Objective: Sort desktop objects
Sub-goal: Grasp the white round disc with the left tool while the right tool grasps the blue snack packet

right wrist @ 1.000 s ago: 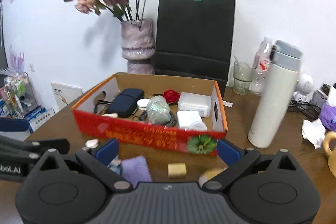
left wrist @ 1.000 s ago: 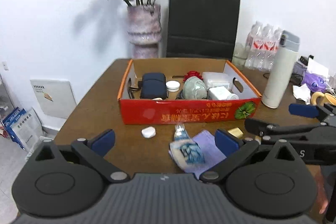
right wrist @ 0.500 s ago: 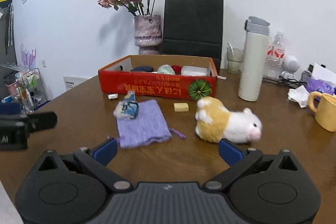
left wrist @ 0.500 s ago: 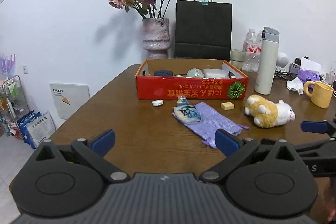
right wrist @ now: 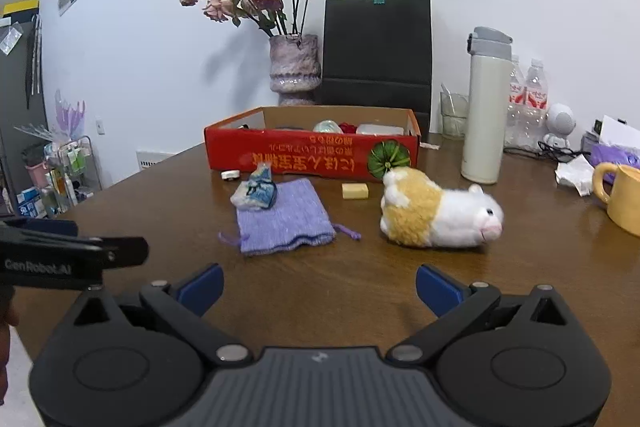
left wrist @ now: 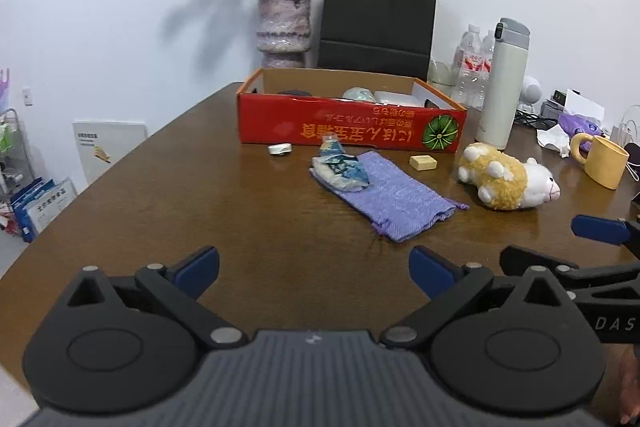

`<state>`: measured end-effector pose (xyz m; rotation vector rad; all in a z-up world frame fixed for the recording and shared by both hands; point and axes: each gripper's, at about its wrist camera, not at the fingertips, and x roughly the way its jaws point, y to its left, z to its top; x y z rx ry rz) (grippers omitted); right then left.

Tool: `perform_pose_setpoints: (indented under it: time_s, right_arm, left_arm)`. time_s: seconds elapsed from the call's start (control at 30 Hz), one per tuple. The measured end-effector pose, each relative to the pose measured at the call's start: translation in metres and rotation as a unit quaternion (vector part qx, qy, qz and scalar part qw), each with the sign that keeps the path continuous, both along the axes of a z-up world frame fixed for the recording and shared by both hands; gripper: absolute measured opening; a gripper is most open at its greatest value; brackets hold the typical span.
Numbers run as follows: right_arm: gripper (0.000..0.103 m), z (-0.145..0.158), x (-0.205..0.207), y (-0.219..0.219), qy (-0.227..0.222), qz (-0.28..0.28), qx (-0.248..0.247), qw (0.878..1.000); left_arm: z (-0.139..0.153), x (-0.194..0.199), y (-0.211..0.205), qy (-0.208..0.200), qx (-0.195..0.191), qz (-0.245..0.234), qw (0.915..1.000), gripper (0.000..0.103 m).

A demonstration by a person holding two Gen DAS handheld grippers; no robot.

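The plush hamster (right wrist: 438, 213) lies on its side on the brown counter (right wrist: 360, 279), at about 1 o'clock from the right gripper (right wrist: 319, 286), just in front of the red cardboard box (right wrist: 312, 155). At 11 o'clock a purple knit pouch (right wrist: 282, 217) lies flat with a crumpled blue-white packet (right wrist: 256, 191) on its far corner. A small yellow block (right wrist: 355, 191) sits between pouch and hamster, and a small white round thing (left wrist: 280, 149) rests near the box. The left gripper (left wrist: 314, 267) and the right one both hover with fingers spread apart, holding nothing.
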<state>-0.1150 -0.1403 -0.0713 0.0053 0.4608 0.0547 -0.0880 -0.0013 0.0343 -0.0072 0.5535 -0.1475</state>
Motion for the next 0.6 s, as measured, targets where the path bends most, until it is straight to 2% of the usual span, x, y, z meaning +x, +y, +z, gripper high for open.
perform_pose_setpoints:
  time_s: [0.2, 0.37, 0.5, 0.57, 0.6]
  right_arm:
    - [0.097, 0.003, 0.035, -0.003, 0.017, 0.018, 0.007, 1.0]
    - [0.093, 0.002, 0.078, 0.004, 0.042, 0.051, 0.024, 0.997]
    - [0.092, 0.002, 0.124, 0.018, 0.061, 0.093, 0.039, 0.993]
    - [0.082, 0.003, 0.149, 0.03, 0.066, 0.106, 0.03, 0.992]
    - [0.08, 0.004, 0.163, 0.036, 0.074, 0.107, 0.026, 0.991]
  left_arm:
    - [0.001, 0.039, 0.0, 0.01, 0.003, 0.003, 0.9999, 0.103]
    - [-0.002, 0.073, 0.024, 0.016, 0.015, 0.031, 0.9993, 0.102]
    - [-0.003, 0.105, 0.044, 0.024, 0.018, 0.044, 0.9986, 0.093]
    - [-0.001, 0.125, 0.052, 0.029, 0.008, 0.043, 0.9986, 0.086]
    - [-0.001, 0.134, 0.055, 0.031, 0.0, 0.042, 0.9986, 0.079]
